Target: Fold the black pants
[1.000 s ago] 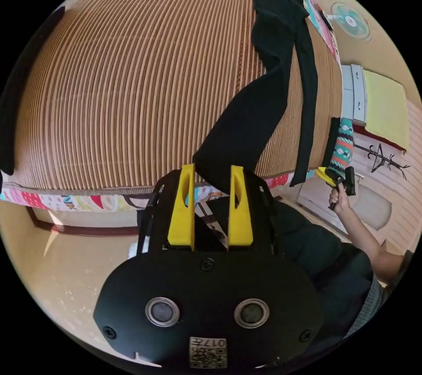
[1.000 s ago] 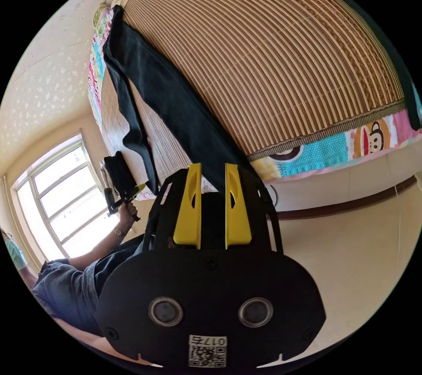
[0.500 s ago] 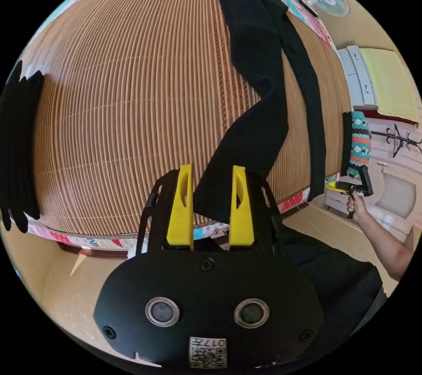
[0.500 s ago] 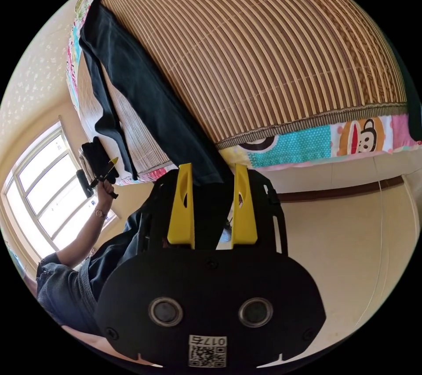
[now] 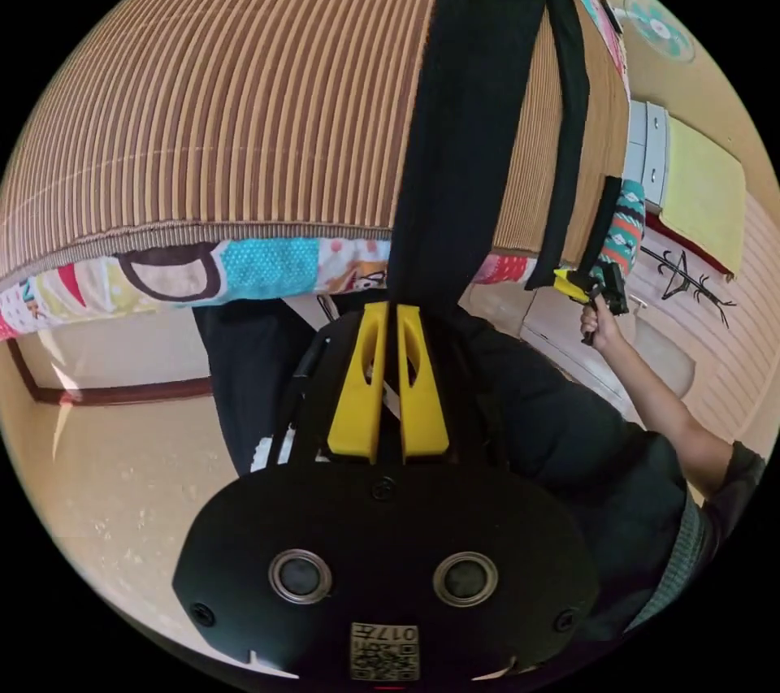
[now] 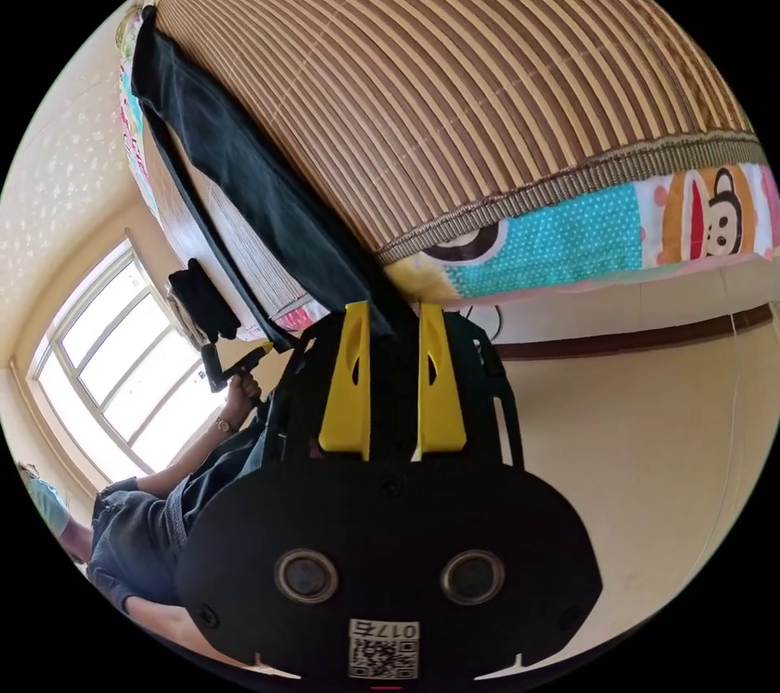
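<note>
Black pants: stretched lengthwise on the brown slatted bamboo mat, two long legs side by side, both leg ends hanging past the mat's near edge; same garment in right gripper view running diagonally across the mat.
Left gripper: yellow jaws drawn nearly together, pinching the hem of the wider black leg just past the bed edge; also seen far off in right gripper view, at the tip of the narrower-looking leg.
Right gripper: yellow jaws a little apart with black cloth running down between them; contact of both jaws with the cloth not clear. Seen small in left gripper view, at the end of the narrow leg.
Hand: wrapped round the right gripper's handle, bare forearm behind.
Colourful cartoon-print bedsheet: showing as a band below the mat's woven border.
Beige floor: below the bed, dark baseboard along the wall.
Window: bright, at the left of right gripper view.
</note>
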Tool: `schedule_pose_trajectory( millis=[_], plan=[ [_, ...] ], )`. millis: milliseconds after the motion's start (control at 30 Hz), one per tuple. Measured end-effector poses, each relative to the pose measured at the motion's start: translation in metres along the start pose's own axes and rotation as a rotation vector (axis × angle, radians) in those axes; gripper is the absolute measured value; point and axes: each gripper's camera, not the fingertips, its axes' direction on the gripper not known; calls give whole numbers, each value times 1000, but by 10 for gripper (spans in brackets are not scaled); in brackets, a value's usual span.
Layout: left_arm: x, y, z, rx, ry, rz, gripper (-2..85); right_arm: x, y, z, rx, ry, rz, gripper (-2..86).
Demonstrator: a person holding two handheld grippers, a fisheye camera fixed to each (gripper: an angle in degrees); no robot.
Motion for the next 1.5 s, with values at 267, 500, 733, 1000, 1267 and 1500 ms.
schedule_pose_trajectory(
  millis=[267,500,733,1000,1267,1500],
  plan=[
    [-14,23,-58,287,-133,-256,39,-7,72,-25,65,-169,-199,33],
    [89,8,-81,323,70,137,56,-78,161,-51,65,-378,-438,29],
    [255,-21,-38,132,32,572,127,-165,184,-22,-153,-232,-619,29],
    [290,-45,39,-109,-325,553,160,-217,203,18,-273,-193,-756,29],
    [248,-40,32,-54,-365,530,8,-233,204,32,-429,-96,-796,49],
    [183,-47,2,-26,-27,468,0,-201,77,-56,-313,-15,-592,96]
  ],
)
